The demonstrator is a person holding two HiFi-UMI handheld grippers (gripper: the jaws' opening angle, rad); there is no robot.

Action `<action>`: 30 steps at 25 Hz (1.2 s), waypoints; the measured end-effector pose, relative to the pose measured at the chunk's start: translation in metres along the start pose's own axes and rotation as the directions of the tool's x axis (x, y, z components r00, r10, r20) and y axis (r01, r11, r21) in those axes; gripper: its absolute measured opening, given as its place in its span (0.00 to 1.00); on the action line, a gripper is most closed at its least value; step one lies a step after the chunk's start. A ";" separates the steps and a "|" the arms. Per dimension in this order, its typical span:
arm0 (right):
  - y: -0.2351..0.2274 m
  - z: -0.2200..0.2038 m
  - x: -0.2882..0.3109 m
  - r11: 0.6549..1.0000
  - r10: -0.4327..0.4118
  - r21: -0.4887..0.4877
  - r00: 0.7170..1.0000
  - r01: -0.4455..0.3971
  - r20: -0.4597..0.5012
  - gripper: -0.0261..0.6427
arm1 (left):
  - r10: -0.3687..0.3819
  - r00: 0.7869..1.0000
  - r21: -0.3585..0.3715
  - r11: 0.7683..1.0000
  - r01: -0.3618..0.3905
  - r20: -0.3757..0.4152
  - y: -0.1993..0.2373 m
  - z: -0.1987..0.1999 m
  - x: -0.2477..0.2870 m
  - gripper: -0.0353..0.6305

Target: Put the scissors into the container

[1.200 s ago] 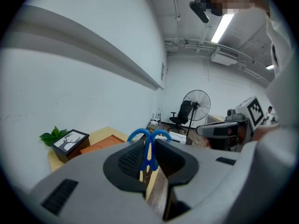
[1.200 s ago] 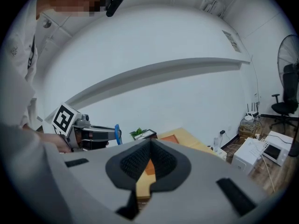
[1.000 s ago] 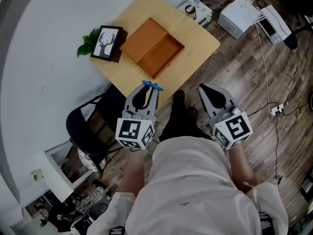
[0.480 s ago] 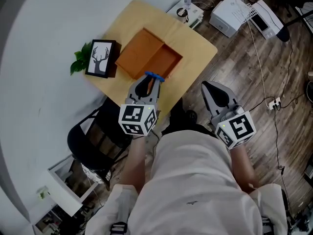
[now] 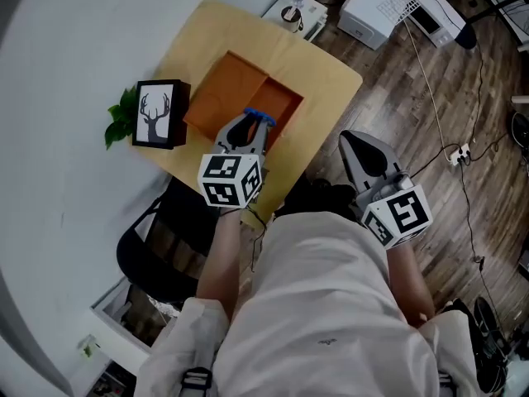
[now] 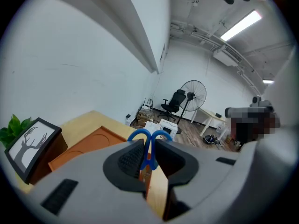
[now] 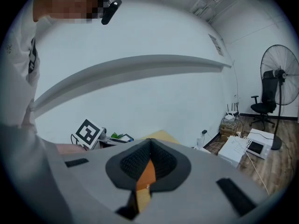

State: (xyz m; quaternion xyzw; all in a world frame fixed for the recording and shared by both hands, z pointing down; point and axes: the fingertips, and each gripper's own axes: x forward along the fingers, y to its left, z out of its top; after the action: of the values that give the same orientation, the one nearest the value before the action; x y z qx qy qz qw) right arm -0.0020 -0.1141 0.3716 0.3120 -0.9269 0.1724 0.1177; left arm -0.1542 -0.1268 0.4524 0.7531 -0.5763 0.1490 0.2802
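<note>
The blue-handled scissors (image 5: 259, 119) stick out of my left gripper (image 5: 247, 127), which is shut on them, handles forward. In the head view they hang over the near edge of the orange container (image 5: 225, 91), by its deeper right compartment, on the wooden table (image 5: 326, 69). The left gripper view shows the blue loops of the scissors (image 6: 149, 138) pinched between the pads of my left gripper (image 6: 148, 149), with the container (image 6: 88, 146) below and to the left. My right gripper (image 5: 354, 145) is held off the table over the floor, its jaws shut on nothing (image 7: 149, 146).
A framed deer picture (image 5: 157, 114) and a green plant (image 5: 118, 116) stand at the table's left edge. A black chair (image 5: 157, 246) is below the table. White devices (image 5: 372, 7), a power strip (image 5: 297, 11) and cables lie on the wooden floor.
My left gripper has carried the scissors forward from the table's near edge to the container's near rim. The right gripper has stayed about where it was.
</note>
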 end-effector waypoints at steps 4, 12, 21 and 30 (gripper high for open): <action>0.001 -0.001 0.010 1.000 -0.017 0.009 1.000 0.017 -0.008 0.04 | -0.028 0.999 0.023 0.999 0.029 -0.045 0.004 -0.006 0.016 0.17; -0.003 -0.013 0.019 0.999 -0.029 0.035 0.999 0.030 -0.040 0.04 | -0.035 0.990 0.048 0.998 0.042 -0.140 0.013 -0.033 0.048 0.17; -0.019 -0.031 0.026 0.996 -0.046 0.067 0.995 0.052 -0.094 0.04 | -0.011 0.979 0.025 1.000 0.016 -0.204 0.030 -0.063 0.078 0.17; -0.031 -0.033 0.033 0.995 -0.061 0.069 0.991 0.069 -0.118 0.04 | -0.026 0.977 0.025 0.999 0.032 -0.214 0.035 -0.070 0.101 0.17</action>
State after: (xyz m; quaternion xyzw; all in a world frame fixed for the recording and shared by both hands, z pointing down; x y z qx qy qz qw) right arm -0.0047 -0.1423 0.4198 0.3356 -0.9009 0.2198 0.1656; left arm -0.1515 -0.1709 0.5722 0.7451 -0.5296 0.2329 0.3318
